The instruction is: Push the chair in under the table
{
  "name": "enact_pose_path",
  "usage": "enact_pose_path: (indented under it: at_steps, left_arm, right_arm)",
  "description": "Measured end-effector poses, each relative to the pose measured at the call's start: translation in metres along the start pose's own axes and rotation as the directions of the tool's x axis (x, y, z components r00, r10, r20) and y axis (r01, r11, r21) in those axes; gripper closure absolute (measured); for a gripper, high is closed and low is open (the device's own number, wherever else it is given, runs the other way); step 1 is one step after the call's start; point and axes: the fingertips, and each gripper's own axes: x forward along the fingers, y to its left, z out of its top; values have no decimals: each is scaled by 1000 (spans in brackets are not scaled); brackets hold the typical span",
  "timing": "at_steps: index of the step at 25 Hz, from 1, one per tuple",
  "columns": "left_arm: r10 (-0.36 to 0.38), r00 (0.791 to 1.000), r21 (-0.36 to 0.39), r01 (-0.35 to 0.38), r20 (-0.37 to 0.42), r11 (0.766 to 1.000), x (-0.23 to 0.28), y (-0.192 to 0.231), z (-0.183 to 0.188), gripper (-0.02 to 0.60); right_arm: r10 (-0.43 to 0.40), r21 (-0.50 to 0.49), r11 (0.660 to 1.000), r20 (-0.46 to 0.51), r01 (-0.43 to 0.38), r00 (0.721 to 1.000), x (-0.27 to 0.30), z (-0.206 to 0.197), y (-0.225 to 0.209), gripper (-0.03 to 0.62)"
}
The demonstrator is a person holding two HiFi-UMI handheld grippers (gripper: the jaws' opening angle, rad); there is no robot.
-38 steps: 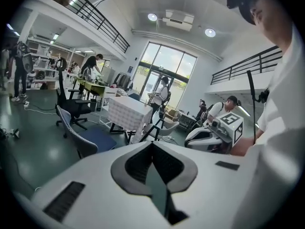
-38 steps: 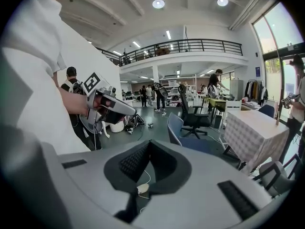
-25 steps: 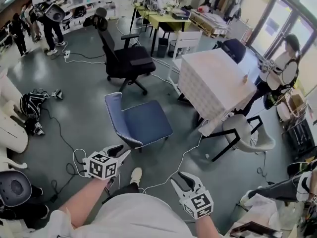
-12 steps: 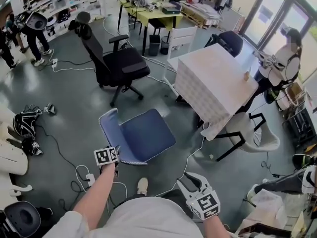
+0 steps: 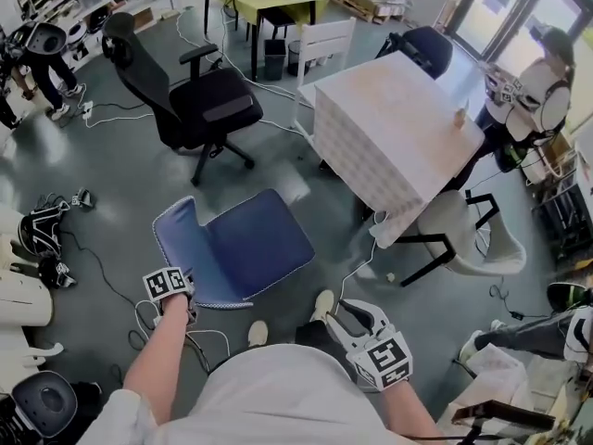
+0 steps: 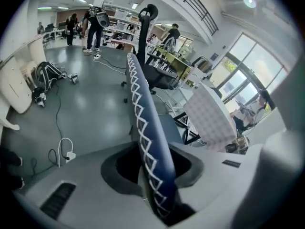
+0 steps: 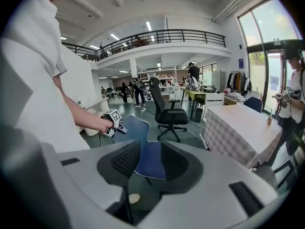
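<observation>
Two grippers in use, one loaded. L gripper (image 5: 169,288): jaws clamped on the top rim of the backrest (image 5: 176,237) of the blue chair (image 5: 252,241). The L gripper view shows the stitched blue edge running btwn both jaws, seated deep in the throat. Likely reason: the rim is the highest pt and the farthest from the table (image 5: 398,119), so a push there drives the chair straight fwd w/o reaching over the seat.

R gripper (image 5: 363,332): jaws apart, nothing btwn them. Held low near the operator's body, clear of the chair. Judged as spare, free to steady the backrest's other side if the chair yaws.

Chair pos.: on the floor, off the table's near-left edge, w/ a clear gap btwn seat front and the hanging cloth (image 5: 357,170). Backrest faces away from the table and seat front faces that edge, so orientation suits a straight push. Not yet under.

Obstructions, ref. table:
- White chair (image 5: 468,239) sits at the near corner, partly under the cloth.
- Floor cable (image 5: 363,265) lies just off the same corner, across the likely path.
- Black office chair (image 5: 199,100) stands off the far-left corner, well apart from the route.

Task status (est.): grip made, push pending. Risks: a one-sided grip may swing the chair, and the legs may snag cable or cloth.
</observation>
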Motion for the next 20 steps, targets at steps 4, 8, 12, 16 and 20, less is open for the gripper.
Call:
enact_pose_path:
  at_steps: [4,8,12,16,20]
  left_arm:
    - [94,996,-57,-94,1,994,-2,-5,-2,494]
    - [107,993,-63,-104,44,993,2,-29,1,509]
    - [108,993,-69,-104,56,992,12,-61,9,511]
    - [95,994,-104,-89,57,991,32,-99,15,512]
    - [75,996,-147,-68,49,987,55,-140,14,514]
  right_arm:
    - [46,-21,999,5,-46,999,-2,9,-53,457]
    - [84,-30,996,8,-83,996,-1,13,-104,457]
    - [120,-21,992,-8,-121,993,3,11,-137,457]
    - [139,-14,990,-1,-139,990,1,14,-161,457]
    - [136,1,991,3,-136,991,-5,11,-183,457]
